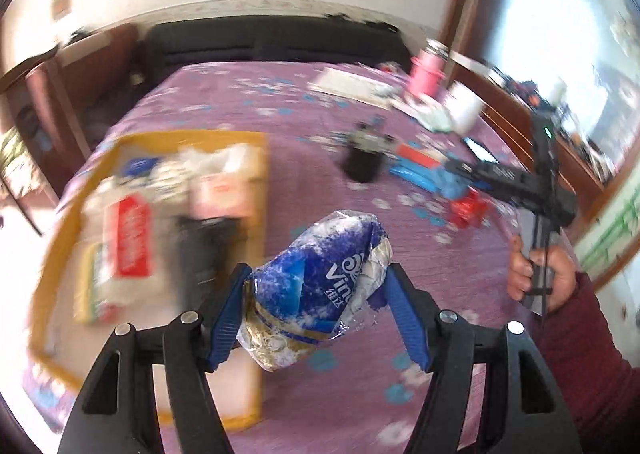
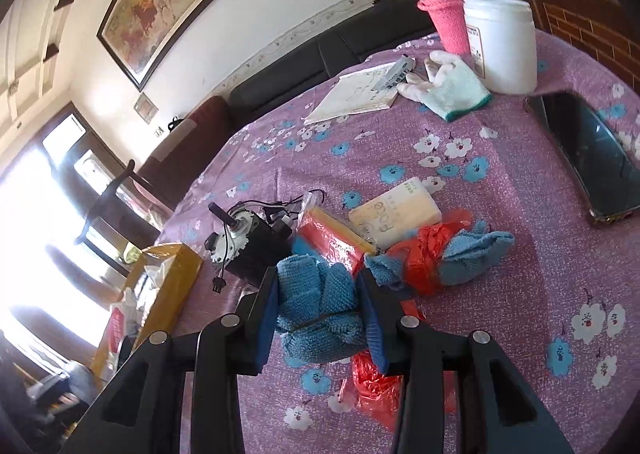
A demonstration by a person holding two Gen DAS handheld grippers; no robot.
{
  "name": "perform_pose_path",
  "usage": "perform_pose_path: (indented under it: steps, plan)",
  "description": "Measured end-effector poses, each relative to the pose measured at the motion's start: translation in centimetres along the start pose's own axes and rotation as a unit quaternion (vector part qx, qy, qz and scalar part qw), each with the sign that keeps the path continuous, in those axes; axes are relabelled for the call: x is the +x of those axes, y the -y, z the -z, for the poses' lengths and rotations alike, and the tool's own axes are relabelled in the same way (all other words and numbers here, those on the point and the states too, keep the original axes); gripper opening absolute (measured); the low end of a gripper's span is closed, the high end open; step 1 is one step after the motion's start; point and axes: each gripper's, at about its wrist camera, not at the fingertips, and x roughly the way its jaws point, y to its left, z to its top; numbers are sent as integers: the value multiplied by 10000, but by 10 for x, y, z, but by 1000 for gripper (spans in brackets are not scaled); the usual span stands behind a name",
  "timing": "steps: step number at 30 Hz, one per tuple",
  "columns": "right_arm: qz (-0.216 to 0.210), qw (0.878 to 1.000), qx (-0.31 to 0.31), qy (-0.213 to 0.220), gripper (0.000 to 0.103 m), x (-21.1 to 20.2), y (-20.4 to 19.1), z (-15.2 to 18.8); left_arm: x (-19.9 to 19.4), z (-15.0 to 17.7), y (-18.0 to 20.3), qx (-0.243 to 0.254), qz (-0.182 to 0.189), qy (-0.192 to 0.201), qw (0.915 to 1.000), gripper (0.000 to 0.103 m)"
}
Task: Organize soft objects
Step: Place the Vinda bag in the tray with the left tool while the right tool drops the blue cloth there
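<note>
You are gripping a blue-and-white tissue pack [image 1: 320,286] in your left gripper [image 1: 318,320]; both blue pads are pressing into its crinkled wrapper, so the fingers are closed on it. The pack is hanging clear of the purple flowered tablecloth [image 1: 256,113], just beside the right wall of the yellow cardboard box [image 1: 256,181] at the table's left side. That box is already holding other packets, one with a red label [image 1: 130,238], though the blur is hiding what the rest are.

Your right gripper [image 2: 320,318] is clamping a rolled blue towel [image 2: 320,310] between its pads, low over the tablecloth, with a crumpled red plastic bag [image 2: 372,378] lying under it. Just beyond it a second blue cloth [image 2: 468,250] is lying wrapped in red plastic, touching a cream tissue packet [image 2: 394,213] and a red-and-yellow packet [image 2: 332,234]. A small black motor [image 2: 244,242] with loose wires is standing to their left, near the box's corner.

Farther back you are seeing a pale work glove [image 2: 448,83] overlapping a paper booklet [image 2: 356,93], a white plastic jar [image 2: 500,45], and a pink-sleeved bottle [image 2: 440,13] behind it. A dark phone [image 2: 592,161] is lying face up near the right edge.

In the left wrist view your right hand [image 1: 540,278], in a dark red sleeve [image 1: 588,354], is wrapping around the other gripper's handle.
</note>
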Motion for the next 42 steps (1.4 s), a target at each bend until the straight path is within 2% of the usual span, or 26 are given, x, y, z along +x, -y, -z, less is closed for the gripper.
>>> perform_pose_path:
  steps: [5, 10, 18, 22, 27, 32, 35, 42]
  plan:
    - [-41, 9999, -7, -123, 42, -22, -22, 14, -26, 14, -63, -611, -390, 169, 9972, 68]
    - [-273, 9981, -488, -266, 42, -41, -80, 21, -28, 26, -115, -1091, -750, 79, 9912, 68]
    - [-663, 9885, -1163, -705, 42, -21, -172, 45, -10, 31, -171, -1427, -926, -131, 9853, 68]
    - [-839, 9810, -1471, -948, 42, -3, -214, 65, -2, 25, -186, -1438, -1005, -144, 9844, 69]
    - [-1078, 9705, -1749, -1265, 42, 19, -259, 87, 5, 22, -196, -1512, -919, -240, 9839, 72]
    - [-1393, 9573, -1961, -1606, 43, 40, -296, 109, -8, 25, -202, -1686, -798, -82, 9824, 77]
    - [-1477, 9495, -2130, -1771, 43, 53, -313, 125, -19, 26, -205, -1759, -804, 58, 9811, 81]
    - [-1406, 9410, -2313, -2030, 43, 77, -324, 149, -40, 29, -201, -1772, -799, 318, 9804, 81]
